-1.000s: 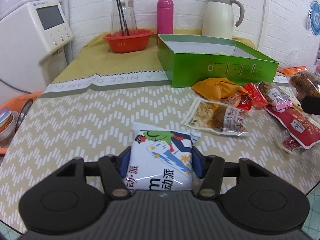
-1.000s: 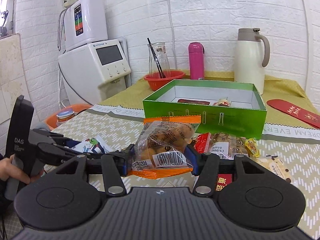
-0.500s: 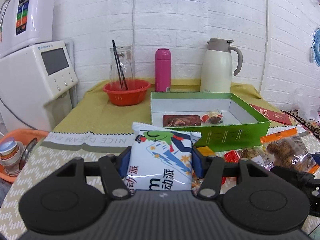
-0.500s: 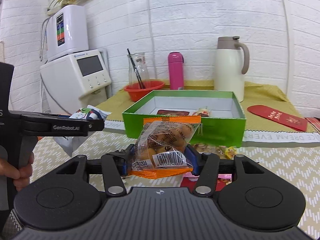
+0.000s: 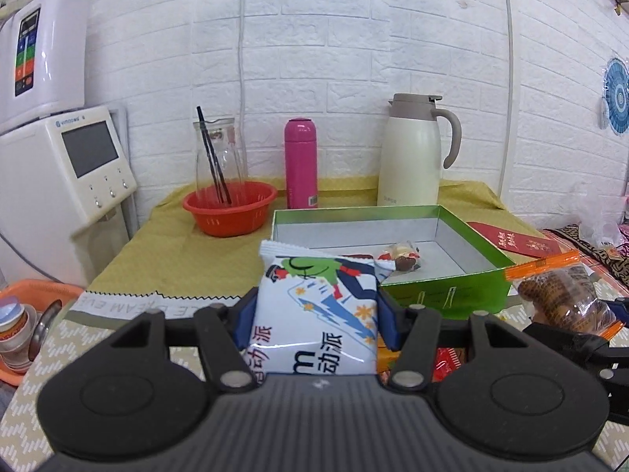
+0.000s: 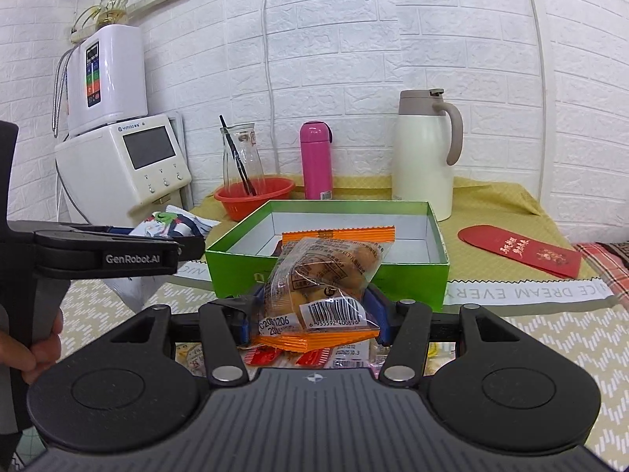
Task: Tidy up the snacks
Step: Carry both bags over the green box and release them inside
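Left gripper [image 5: 316, 316]: matte black plastic with blue pads, clamped on both sides of the white snack packet [image 5: 314, 310]; held up in the air before the near left corner of the green box [image 5: 444, 293].
White snack packet: glossy, pillow-shaped foil, crimped top edge, cartoon figure in green and blue, printed characters along the bottom.
Right gripper [image 6: 310, 316]: same black build, blue pads pressed against the clear bun packet [image 6: 320, 287]; raised in front of the box's near wall.
Clear bun packet: crinkly transparent film with orange crimped ends, round golden-brown buns inside, white barcode label on the front.
Green box: shallow rectangular cardboard, glossy green outside, white inside, open top; a few small wrapped sweets [image 5: 401, 257] on its floor; set where the yellow cloth [image 5: 165, 244] meets the chevron-patterned table cover [image 6: 570, 338].
Loose snacks [image 6: 314, 356]: red and yellow wrappers lying flat on the cover under the right gripper.
Back edge of table: ribbed orange plastic bowl [image 5: 230, 210], clear glass carafe [image 5: 218, 157], smooth pink flask [image 5: 300, 163], cream jug [image 5: 411, 153].
Right side of cloth: flat red envelopes [image 6: 521, 249].
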Demonstrator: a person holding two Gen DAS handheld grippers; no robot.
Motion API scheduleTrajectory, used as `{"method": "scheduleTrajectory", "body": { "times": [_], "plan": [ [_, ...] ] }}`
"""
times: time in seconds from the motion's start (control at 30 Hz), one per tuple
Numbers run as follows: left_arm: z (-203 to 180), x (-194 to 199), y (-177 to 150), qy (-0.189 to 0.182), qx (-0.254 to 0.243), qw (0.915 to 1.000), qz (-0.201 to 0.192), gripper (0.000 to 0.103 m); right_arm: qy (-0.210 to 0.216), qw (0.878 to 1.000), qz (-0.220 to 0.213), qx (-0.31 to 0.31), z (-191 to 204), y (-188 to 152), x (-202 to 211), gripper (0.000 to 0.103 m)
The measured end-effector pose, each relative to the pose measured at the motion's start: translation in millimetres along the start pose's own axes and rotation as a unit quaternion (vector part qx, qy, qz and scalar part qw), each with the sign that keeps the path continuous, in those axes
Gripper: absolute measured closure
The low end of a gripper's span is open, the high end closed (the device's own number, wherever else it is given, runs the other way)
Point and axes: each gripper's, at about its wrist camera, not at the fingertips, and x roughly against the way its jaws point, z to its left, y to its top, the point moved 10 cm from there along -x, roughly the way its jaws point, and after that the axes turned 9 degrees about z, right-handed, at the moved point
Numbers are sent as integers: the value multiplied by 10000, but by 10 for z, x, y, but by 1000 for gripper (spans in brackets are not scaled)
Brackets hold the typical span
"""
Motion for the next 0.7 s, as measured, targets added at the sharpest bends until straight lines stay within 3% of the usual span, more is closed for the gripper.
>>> {"method": "scheduleTrajectory", "body": {
  "times": [0.2,0.47,0.6,0.7],
  "plan": [
    [175,-20,-8,94,96,9999,-6,45,133,9993,345,36,-60,-153,-82,14],
    [50,-683,499,-88,-69,9999,-99,45,83,9999,-58,107,-300,605,-681,13],
    [-78,-1153,656,-613,82,9979,177,45,30,9995,297,-56,-485,773,-1207,13],
    [-104,-1428,639,-624,91,9973,365,45,-26,9988,467,-147,-582,779,-1454,13]
  ]
}}
